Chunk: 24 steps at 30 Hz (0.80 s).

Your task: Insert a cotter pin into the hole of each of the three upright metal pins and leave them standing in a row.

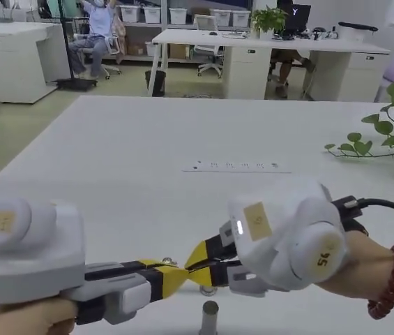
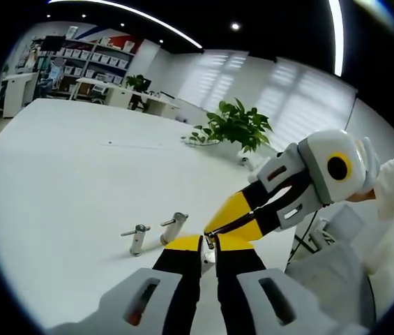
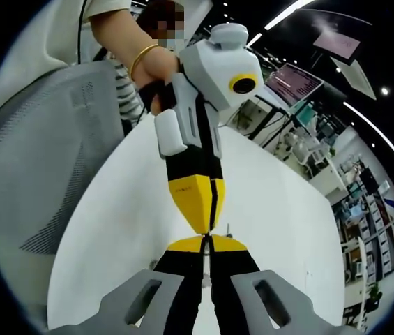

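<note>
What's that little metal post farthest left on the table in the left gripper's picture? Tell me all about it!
The metal pin is a short, shiny silver cylinder standing on the white table. A thin cotter pin crosses it near the top, sticking out sideways. A second pin stands close beside it, not touching.

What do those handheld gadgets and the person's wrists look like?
The left gripper and right gripper have white-grey housings and black jaws with yellow tips. A black cable leaves the right one. Red bead bracelet on the right wrist, gold bangle on the left.
</note>
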### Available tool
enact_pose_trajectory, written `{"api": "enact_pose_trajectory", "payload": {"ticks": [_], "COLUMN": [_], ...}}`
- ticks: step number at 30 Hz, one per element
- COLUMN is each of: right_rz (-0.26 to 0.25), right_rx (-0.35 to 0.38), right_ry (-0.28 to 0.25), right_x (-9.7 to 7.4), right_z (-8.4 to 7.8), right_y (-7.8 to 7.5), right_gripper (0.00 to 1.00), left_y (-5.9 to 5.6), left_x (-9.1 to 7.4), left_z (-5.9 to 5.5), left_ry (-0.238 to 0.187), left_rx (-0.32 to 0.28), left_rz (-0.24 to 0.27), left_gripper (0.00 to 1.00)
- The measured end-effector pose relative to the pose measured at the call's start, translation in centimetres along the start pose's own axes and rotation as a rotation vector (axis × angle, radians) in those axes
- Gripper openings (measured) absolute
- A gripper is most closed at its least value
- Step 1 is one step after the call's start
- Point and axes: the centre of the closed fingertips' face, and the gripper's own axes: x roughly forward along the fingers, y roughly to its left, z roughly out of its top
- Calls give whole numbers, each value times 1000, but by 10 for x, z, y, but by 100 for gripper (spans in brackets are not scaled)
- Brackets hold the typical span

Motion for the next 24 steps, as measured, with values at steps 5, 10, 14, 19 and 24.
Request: {"api": "enact_pose_trajectory", "payload": {"ticks": [5, 10, 14, 19, 24], "right_rz": [1, 6, 7, 23, 40], "right_rx": [-9, -9, 9, 124, 280], "right_ry": [3, 0, -1, -42, -99], "right_x": [1, 1, 2, 2, -2], "right_z": [1, 1, 2, 3, 3], "right_y": [1, 2, 2, 2, 0], "right_gripper": [2, 2, 3, 4, 8], "left_y": [1, 2, 2, 2, 5], "left_x": [0, -2, -2, -3, -6], "left_z": [-2, -3, -3, -3, -4], "left_ry": [5, 0, -6, -7, -4], "left_rx": [-13, -15, -39, -32, 6], "left_rz": [4, 3, 6, 9, 27], "left_gripper": [2, 1, 1, 0, 0]}}
